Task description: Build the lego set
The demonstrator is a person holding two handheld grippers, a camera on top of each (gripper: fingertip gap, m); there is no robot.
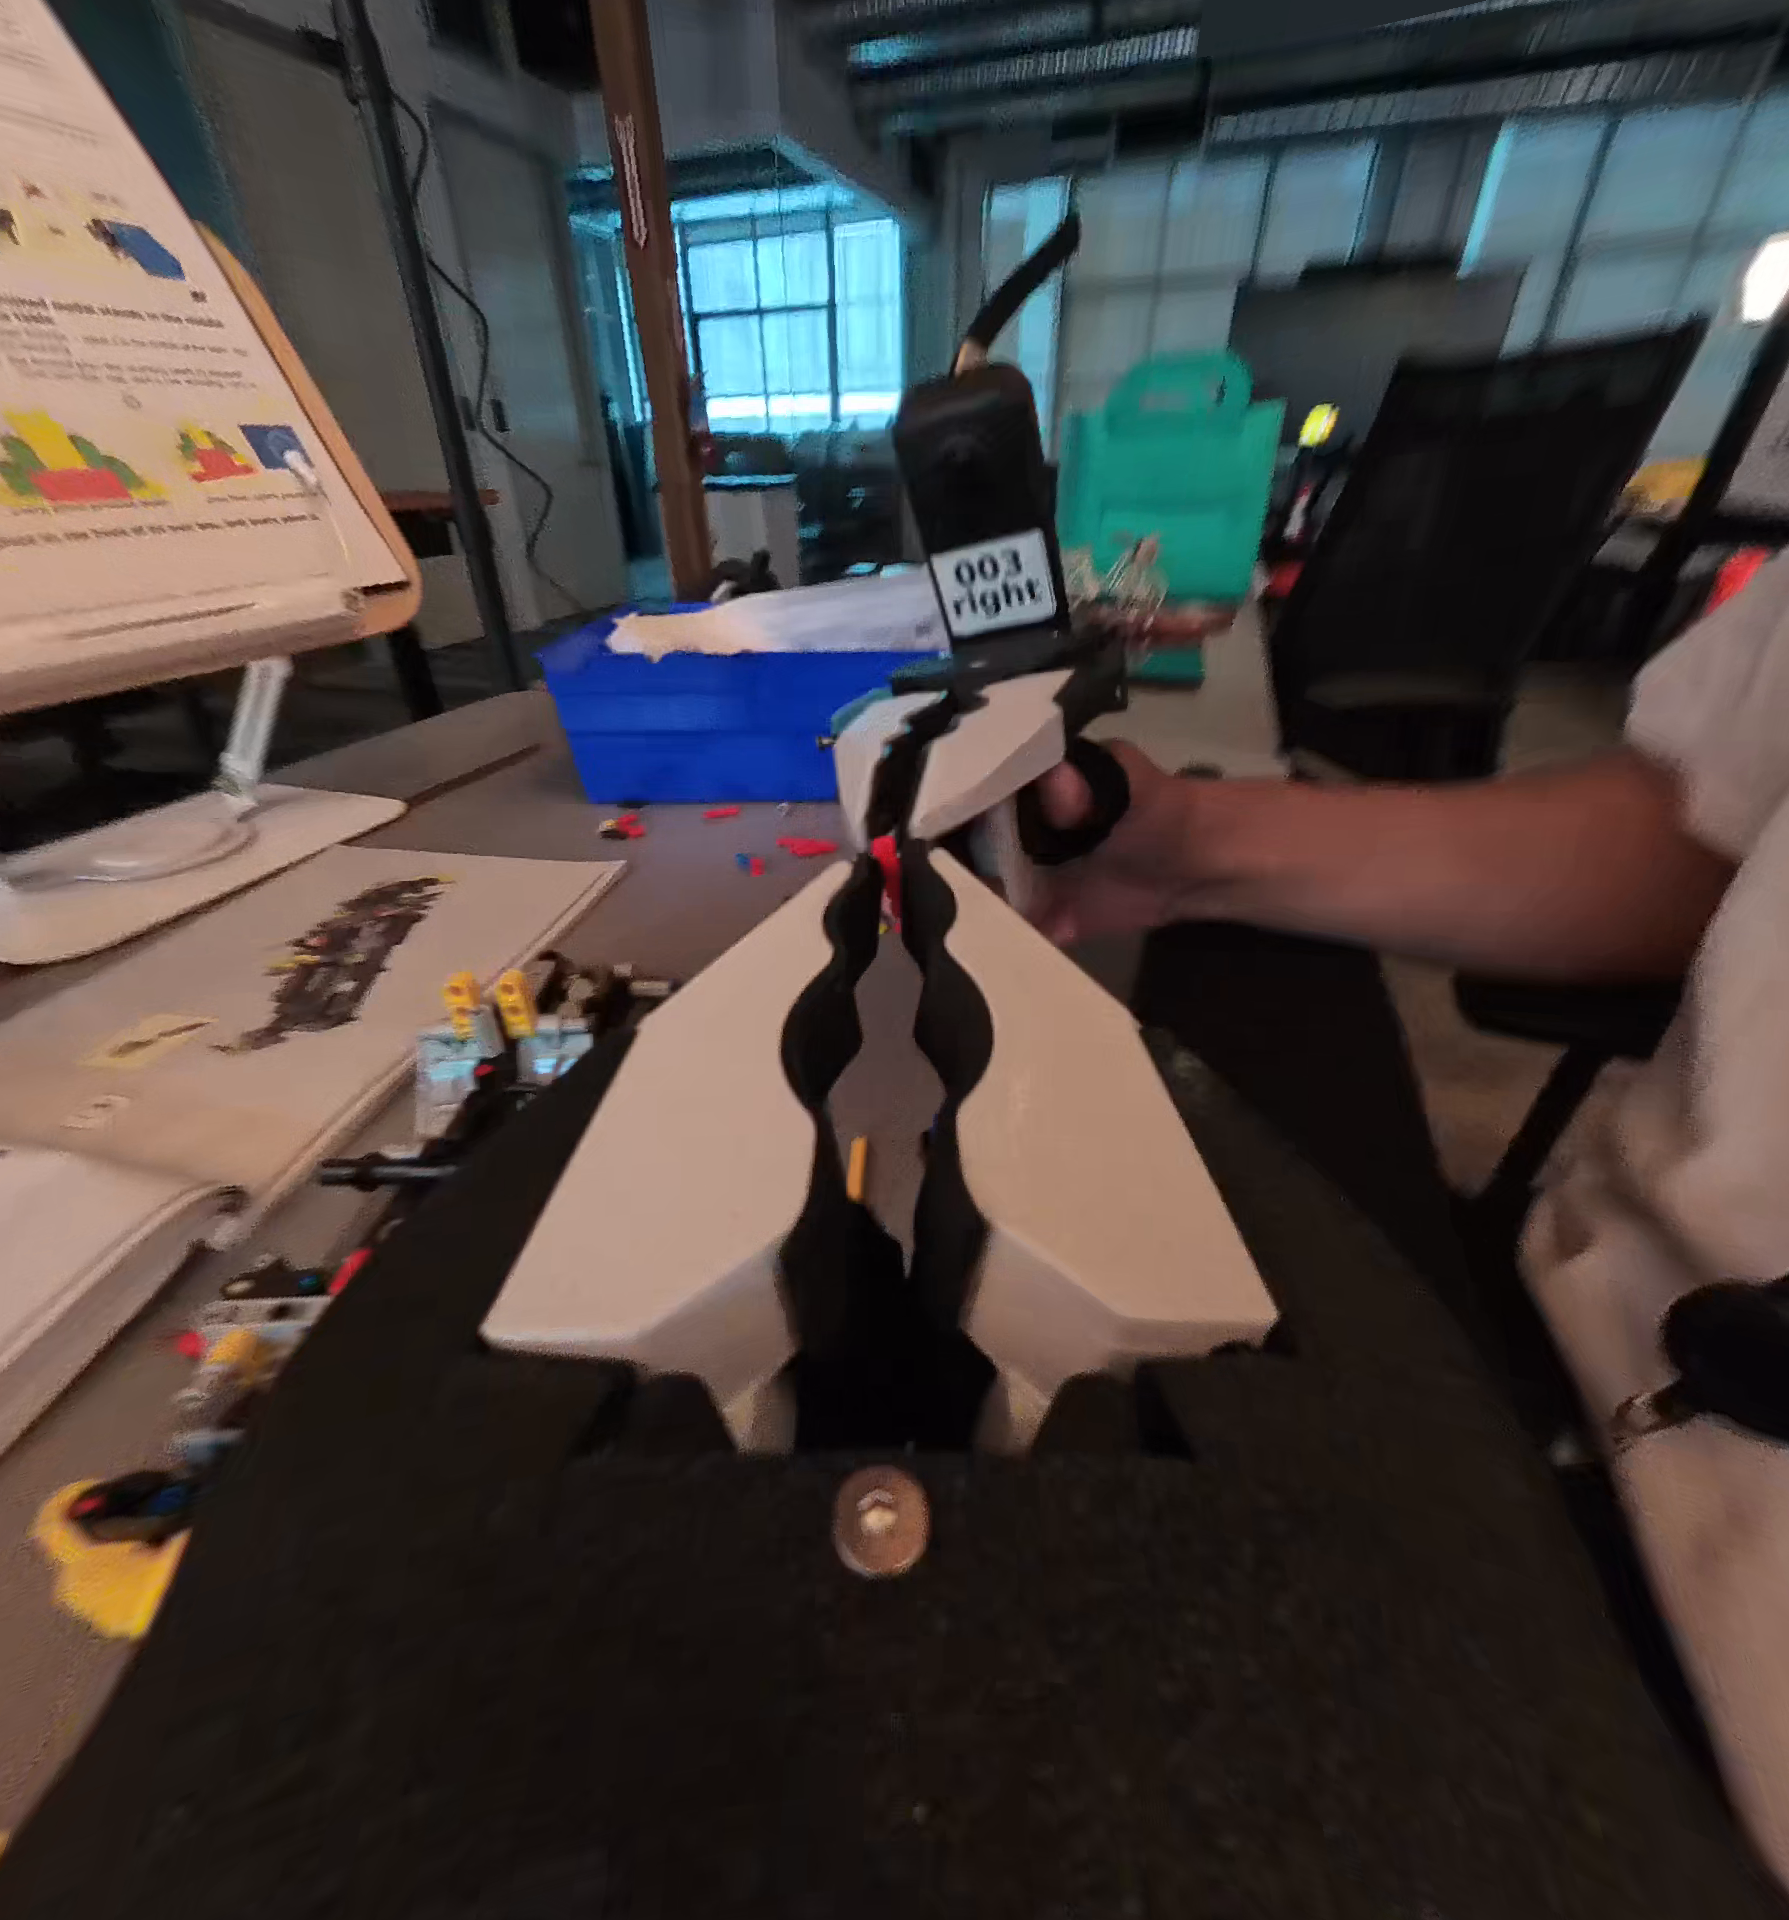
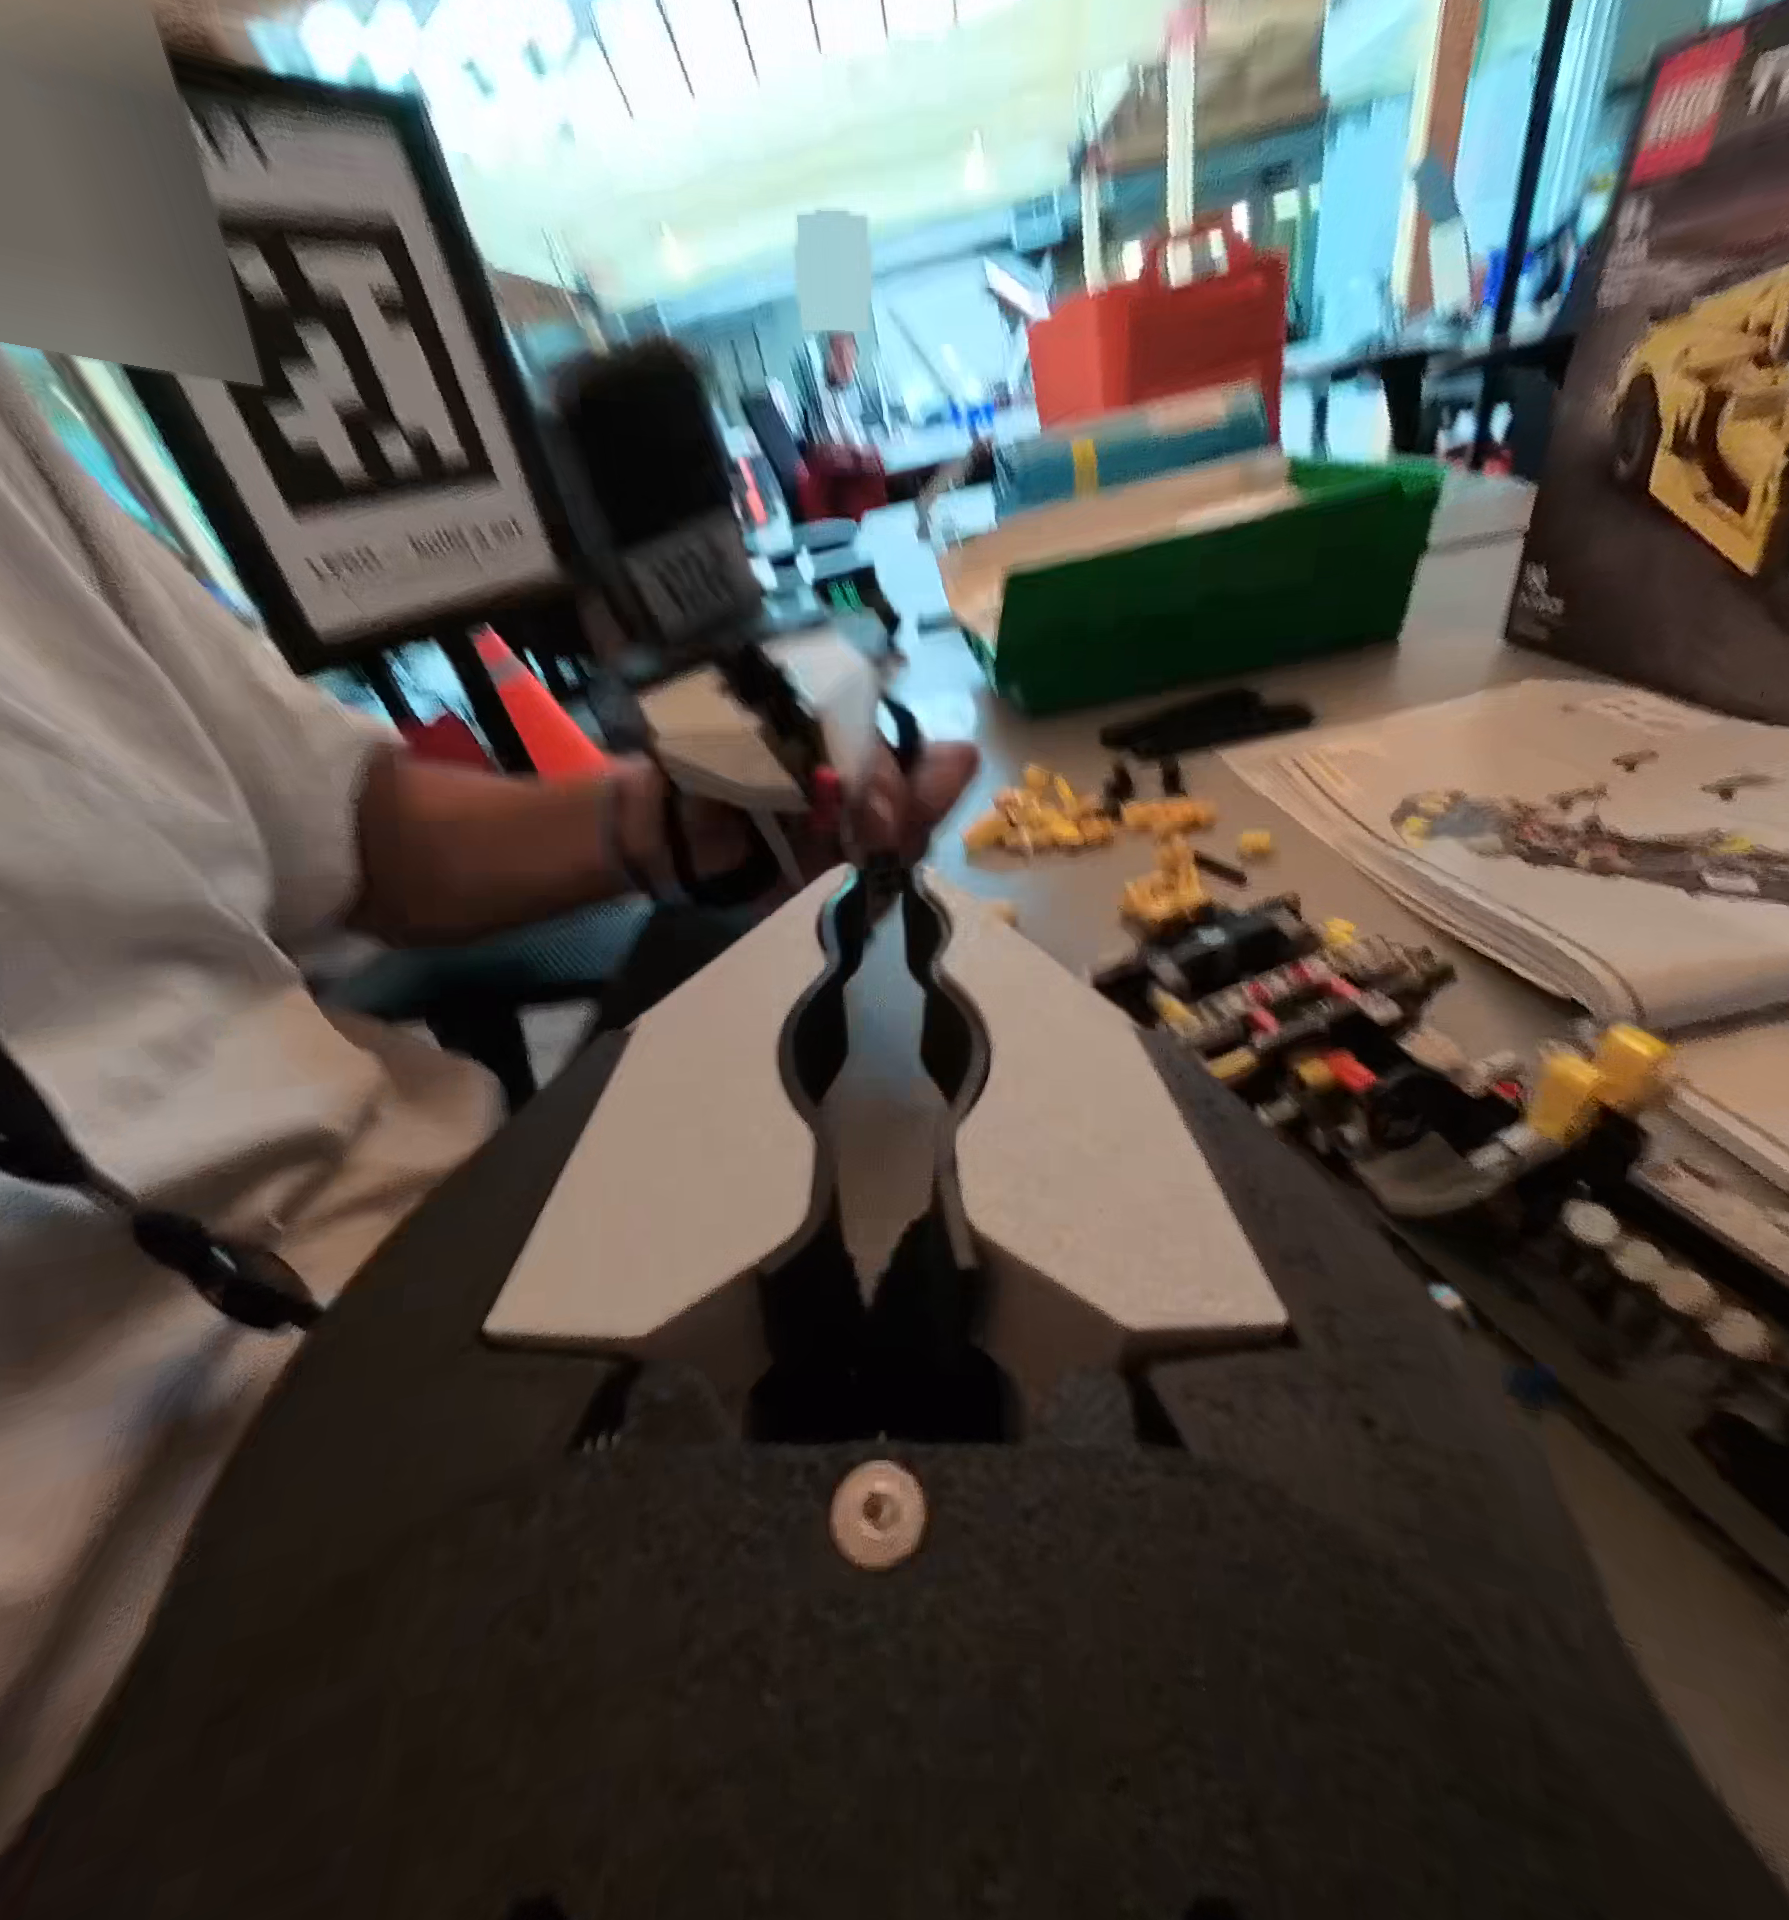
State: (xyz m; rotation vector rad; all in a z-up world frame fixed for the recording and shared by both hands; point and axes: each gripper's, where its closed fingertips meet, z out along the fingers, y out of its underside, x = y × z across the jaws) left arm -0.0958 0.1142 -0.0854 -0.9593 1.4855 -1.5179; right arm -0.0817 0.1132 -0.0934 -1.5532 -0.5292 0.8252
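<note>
I have both tongs raised off the desk (image 2: 1472,665), tip to tip in front of me. My left tongs (image 1: 885,883) are nearly closed at the tips on a small red piece (image 1: 885,868), and my right tongs (image 2: 879,883) meet them at the same spot; from the right wrist view their tips look pinched on something dark, but blur keeps me from telling what, or whether they truly grip it. I would guess I am passing or mating a small part between the two.

The build itself lies on the desk. The chassis (image 2: 1285,997), a long black and grey frame with red and yellow pins, sits just beside the open manual (image 2: 1596,831), with a grey and yellow end (image 2: 1576,1091) near the booklet's edge. In the left wrist view I see the same frame's yellow uprights (image 1: 485,1003) beside the manual.

By my judgement the task is early to middling: a bare frame exists, but no yellow bodywork like the car on the box (image 2: 1721,416). A loose heap of yellow pieces (image 2: 1066,816) and black parts (image 2: 1202,717) wait unplaced near the green bin (image 2: 1202,603), and small red pins (image 1: 765,842) lie scattered before the blue bin (image 1: 703,717). A second sheet on the stand (image 1: 142,416) shows steps. Most of the set is left to fit.
</note>
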